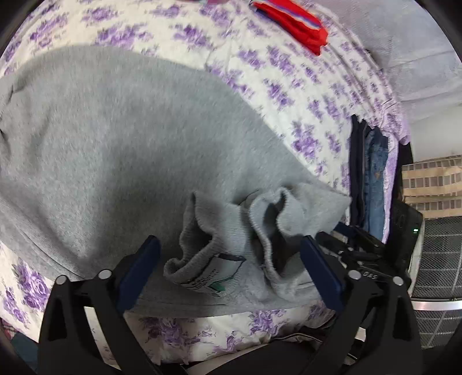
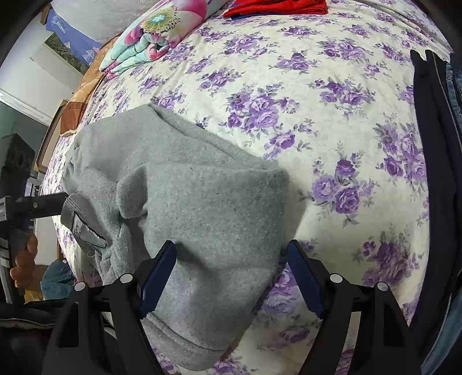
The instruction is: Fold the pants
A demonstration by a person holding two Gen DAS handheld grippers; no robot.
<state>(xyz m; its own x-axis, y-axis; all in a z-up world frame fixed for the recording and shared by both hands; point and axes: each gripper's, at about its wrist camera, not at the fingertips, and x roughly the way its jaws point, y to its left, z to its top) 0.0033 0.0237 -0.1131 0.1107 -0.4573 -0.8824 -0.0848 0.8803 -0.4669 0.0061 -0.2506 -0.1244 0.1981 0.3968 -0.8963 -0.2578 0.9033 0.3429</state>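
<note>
The grey sweatpants lie folded over on the floral bed sheet. In the left wrist view the bunched cuffs and a white label sit between my open left gripper fingers. In the right wrist view the pants lie under my open right gripper, whose fingers straddle the fold near the front edge of the bed. The other gripper shows at the left by the label end, held by a hand.
A red folded garment lies at the far side of the bed. Dark and denim clothes are stacked at the right; they also show in the right wrist view. A colourful folded blanket lies far left.
</note>
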